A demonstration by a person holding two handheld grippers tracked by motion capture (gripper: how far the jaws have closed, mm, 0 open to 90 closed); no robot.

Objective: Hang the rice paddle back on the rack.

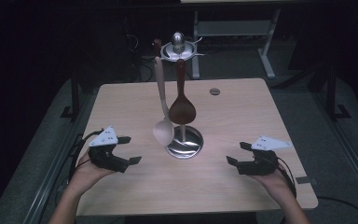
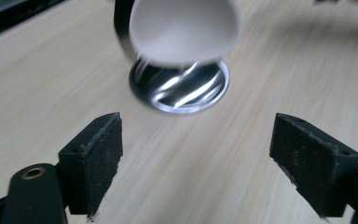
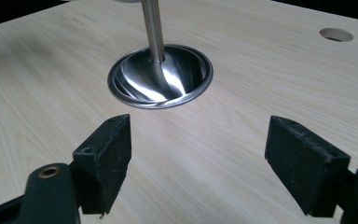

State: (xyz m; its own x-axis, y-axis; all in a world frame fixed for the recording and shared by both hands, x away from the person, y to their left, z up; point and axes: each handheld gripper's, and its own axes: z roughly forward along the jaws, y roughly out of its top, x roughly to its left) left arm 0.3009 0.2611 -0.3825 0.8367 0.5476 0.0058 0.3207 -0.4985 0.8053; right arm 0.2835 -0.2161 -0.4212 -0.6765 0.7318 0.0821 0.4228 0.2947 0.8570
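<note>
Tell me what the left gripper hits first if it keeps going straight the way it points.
Probably the white spoon hanging on the stand; the left gripper, jaws open, aims at it and the stand's round base. Depth is unclear.

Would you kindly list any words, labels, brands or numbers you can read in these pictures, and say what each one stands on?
None: no readable text on the table, the metal stand, the white spoon, the brown spoon, the left claw or the right claw.
</note>
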